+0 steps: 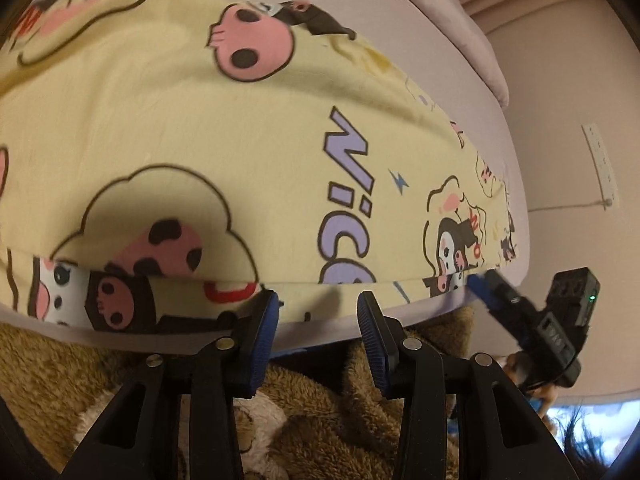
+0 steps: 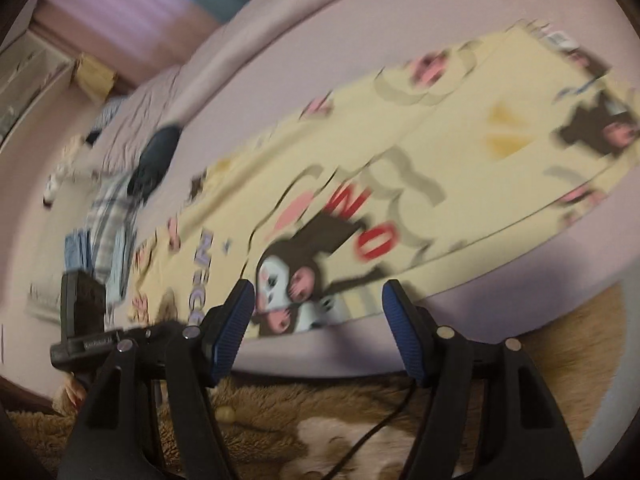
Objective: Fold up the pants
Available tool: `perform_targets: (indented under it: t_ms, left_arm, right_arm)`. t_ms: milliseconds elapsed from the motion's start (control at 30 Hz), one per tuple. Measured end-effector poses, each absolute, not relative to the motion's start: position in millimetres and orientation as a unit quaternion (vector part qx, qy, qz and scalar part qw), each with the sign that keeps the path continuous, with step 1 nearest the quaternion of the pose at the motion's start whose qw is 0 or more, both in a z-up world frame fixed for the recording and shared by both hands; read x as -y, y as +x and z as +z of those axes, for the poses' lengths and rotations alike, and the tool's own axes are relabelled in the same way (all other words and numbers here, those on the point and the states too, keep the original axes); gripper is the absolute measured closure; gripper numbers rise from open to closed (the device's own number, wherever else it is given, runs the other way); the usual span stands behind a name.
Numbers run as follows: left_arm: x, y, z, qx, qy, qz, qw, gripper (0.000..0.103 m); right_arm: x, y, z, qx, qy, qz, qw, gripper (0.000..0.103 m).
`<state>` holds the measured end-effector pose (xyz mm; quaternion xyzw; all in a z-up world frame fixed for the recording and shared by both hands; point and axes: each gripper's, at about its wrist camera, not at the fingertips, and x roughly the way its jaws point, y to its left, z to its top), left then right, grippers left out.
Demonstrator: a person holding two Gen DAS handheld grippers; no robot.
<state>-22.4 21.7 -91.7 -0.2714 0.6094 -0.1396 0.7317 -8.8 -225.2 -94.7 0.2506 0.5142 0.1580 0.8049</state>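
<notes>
Yellow pants printed with cartoon characters lie flat and stretched out on a lavender bed. My left gripper stands open at the bed's near edge, its blue pads just short of the pants' hem, with nothing between them. At the right, a blue finger of the right tool reaches the hem's corner. In the blurred right wrist view the pants run away to the upper right. My right gripper is open wide at their near end, holding nothing.
A brown fluffy blanket lies below the bed's edge. A pile of plaid, denim and dark clothes sits at the bed's far left. A white power strip hangs on the wall. The left tool's black body shows at lower left.
</notes>
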Motion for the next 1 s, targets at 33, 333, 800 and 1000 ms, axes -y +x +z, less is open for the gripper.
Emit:
perform_targets:
  t_ms: [33,333,800,1000]
  left_arm:
    - [-23,-24,-92,-0.608,-0.275,-0.139,0.732,0.061]
    - [-34,-28,-88,-0.589,-0.296,-0.130,0.740,0.061]
    - [-18,-30,-88,-0.586,-0.324,-0.147,0.728,0.061]
    - [-31,-24,-85,-0.548,-0.366,-0.127,0.742,0.049]
  right_arm:
    - [219,-8,-99,-0.522,0.247,0.156,0.801,0.038]
    - [204,4,-105,-0.493,0.282,0.160,0.807,0.046]
    - [215,-10,-71,-0.401,0.285,0.138,0.859,0.097]
    - [212,-12,-70,-0.404,0.281,0.140,0.859,0.097]
